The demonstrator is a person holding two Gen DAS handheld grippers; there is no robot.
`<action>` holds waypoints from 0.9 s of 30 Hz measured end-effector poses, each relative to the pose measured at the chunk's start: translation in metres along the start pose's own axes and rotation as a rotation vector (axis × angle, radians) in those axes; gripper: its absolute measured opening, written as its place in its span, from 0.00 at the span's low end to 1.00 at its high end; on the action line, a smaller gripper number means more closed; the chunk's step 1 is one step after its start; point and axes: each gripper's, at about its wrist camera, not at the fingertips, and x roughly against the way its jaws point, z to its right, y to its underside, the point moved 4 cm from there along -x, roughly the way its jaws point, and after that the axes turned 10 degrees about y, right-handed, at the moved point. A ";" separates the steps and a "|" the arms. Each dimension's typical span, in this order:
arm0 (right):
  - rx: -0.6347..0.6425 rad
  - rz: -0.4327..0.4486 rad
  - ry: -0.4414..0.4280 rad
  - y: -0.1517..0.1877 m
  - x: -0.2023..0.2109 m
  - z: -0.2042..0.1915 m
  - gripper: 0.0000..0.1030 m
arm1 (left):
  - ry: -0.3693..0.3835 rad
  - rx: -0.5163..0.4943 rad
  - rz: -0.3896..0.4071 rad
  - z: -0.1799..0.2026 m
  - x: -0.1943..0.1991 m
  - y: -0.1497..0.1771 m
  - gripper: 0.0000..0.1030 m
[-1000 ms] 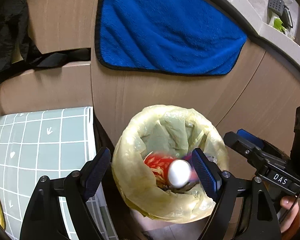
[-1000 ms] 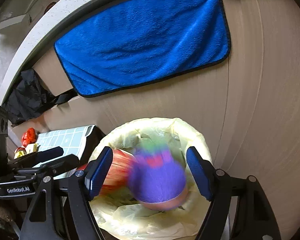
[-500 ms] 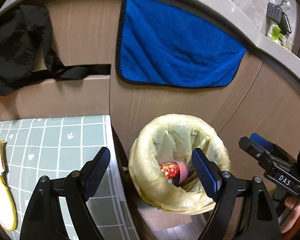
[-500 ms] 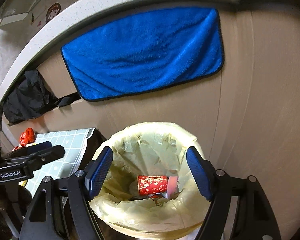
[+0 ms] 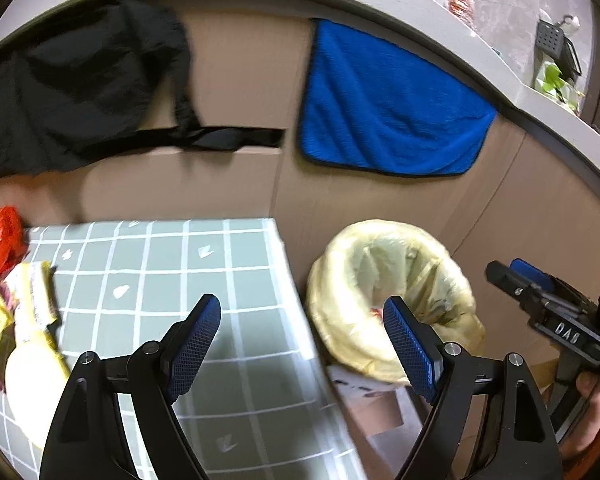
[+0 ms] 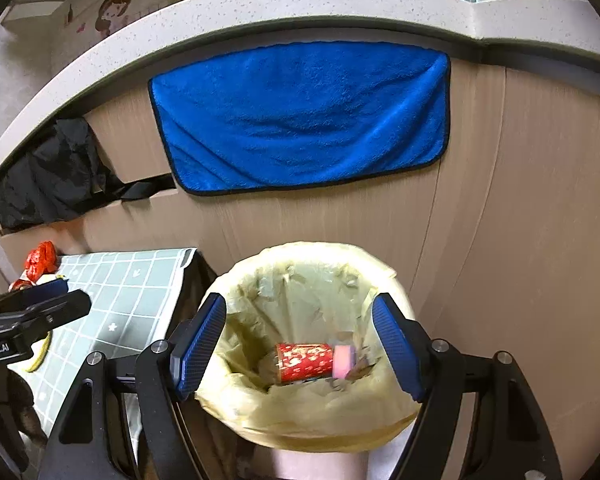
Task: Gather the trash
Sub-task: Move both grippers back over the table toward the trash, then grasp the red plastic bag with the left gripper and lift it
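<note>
A bin lined with a yellow bag (image 6: 312, 420) stands beside the table; it also shows in the left wrist view (image 5: 348, 308). Inside lie a red patterned can (image 6: 304, 362) and a pink piece (image 6: 342, 362). My right gripper (image 6: 300, 344) is open and empty above the bin. My left gripper (image 5: 302, 340) is open and empty over the table's right edge. On the grey checked tablecloth (image 5: 160, 264), at its left, lie a red wrapper (image 5: 0, 240) and yellow wrappers (image 5: 32, 320).
A blue towel (image 6: 304, 120) and a black cloth (image 5: 80, 80) hang on the brown cabinet front under a speckled counter (image 6: 260, 4). My right gripper shows at the right of the left wrist view (image 5: 548, 308). A cardboard box (image 5: 372, 404) sits under the bin.
The red can and a purple item dropped from the open grippers into the bin. The left gripper then swung left towards the table; the right gripper rose above the bin.
</note>
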 end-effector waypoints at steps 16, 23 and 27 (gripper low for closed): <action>0.065 -0.080 -0.117 0.033 0.001 -0.116 0.71 | -0.135 0.105 0.033 -0.166 0.086 0.034 0.81; 0.116 -0.124 -0.136 0.045 -0.017 -0.153 0.71 | -0.249 0.163 0.151 -0.258 0.123 0.006 0.81; 0.122 -0.125 -0.140 0.047 -0.026 -0.159 0.71 | -0.341 0.208 0.189 -0.310 0.122 -0.019 0.82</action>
